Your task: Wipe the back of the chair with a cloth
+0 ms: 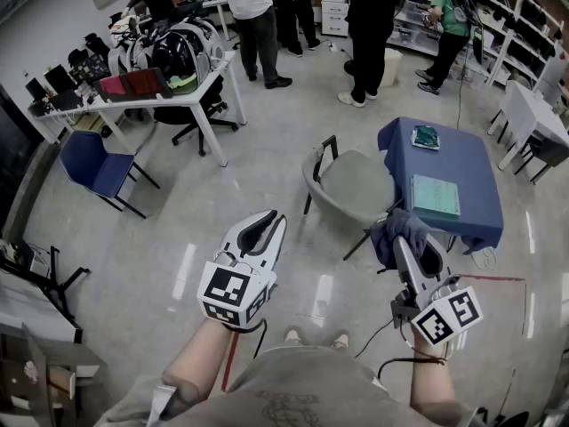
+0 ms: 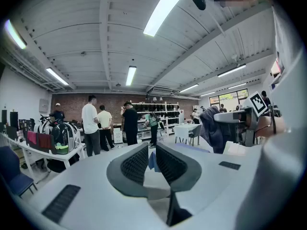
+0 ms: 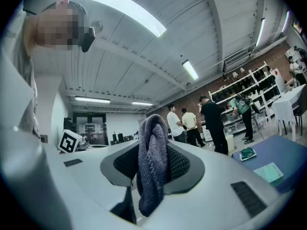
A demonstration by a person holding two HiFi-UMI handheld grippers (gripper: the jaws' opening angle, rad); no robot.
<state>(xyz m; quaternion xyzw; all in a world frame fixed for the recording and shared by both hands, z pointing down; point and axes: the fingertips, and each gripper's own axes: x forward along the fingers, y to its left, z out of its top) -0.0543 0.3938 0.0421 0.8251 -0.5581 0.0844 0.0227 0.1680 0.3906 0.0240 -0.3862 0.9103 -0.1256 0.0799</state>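
The grey chair stands on the floor ahead of me, its curved back on its left side. A dark blue-grey knitted cloth hangs bunched from my right gripper, which is shut on it just in front of the chair's near edge. In the right gripper view the cloth fills the gap between the pads and droops below them. My left gripper hovers left of the chair over bare floor. Its pads stand only a narrow gap apart with nothing between them. The cloth also shows off to its right.
A blue-covered table with a green sheet and a small green object stands right behind the chair. A blue chair and a white desk with helmets are at the far left. Several people stand near shelves at the back.
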